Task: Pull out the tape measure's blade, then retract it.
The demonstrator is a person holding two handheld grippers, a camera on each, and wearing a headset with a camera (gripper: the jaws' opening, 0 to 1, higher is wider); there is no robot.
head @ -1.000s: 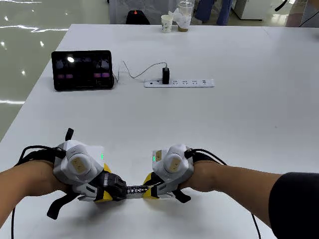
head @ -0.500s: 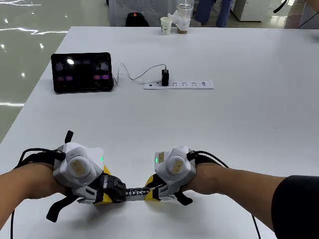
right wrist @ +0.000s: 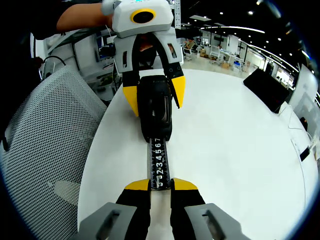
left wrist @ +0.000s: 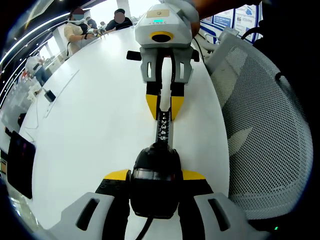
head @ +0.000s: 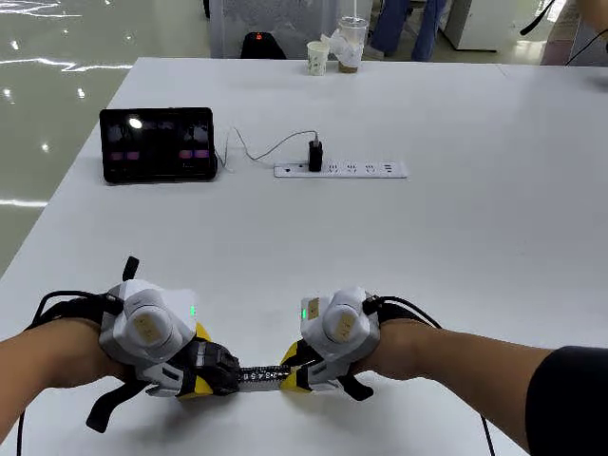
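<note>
**Grip on both ends of a tape measure [head: 218, 370], blade [head: 256, 376] a short way out**

Head view: at the bottom centre of the frame, two hand-held tools face each other just above a white table [head: 446, 237]. The left gripper [head: 204, 370] has its jaws closed around the black case. The right gripper [head: 290, 369] has its jaws pinched together on the free end of the blade. A short run of blade bridges the gap between them.

Left gripper view: the case sits at the bottom centre between yellow-tipped jaws. The blade runs up the frame, and the numbers 2 to 5 can be read on it. A mesh chair [left wrist: 270, 130] fills the right side.

Right gripper view: the numbers 2 to 7 can be read on the blade, and the case is at the upper centre of the frame.

The head view alone takes in the far table. A dark tablet [head: 157, 144] stands at the upper left. A white power strip [head: 347, 170] with a black plug lies at the upper centre. A paper cup [head: 316, 57] and a clear cup [head: 352, 36] stand at the top edge, and their contents cannot be made out.
</note>
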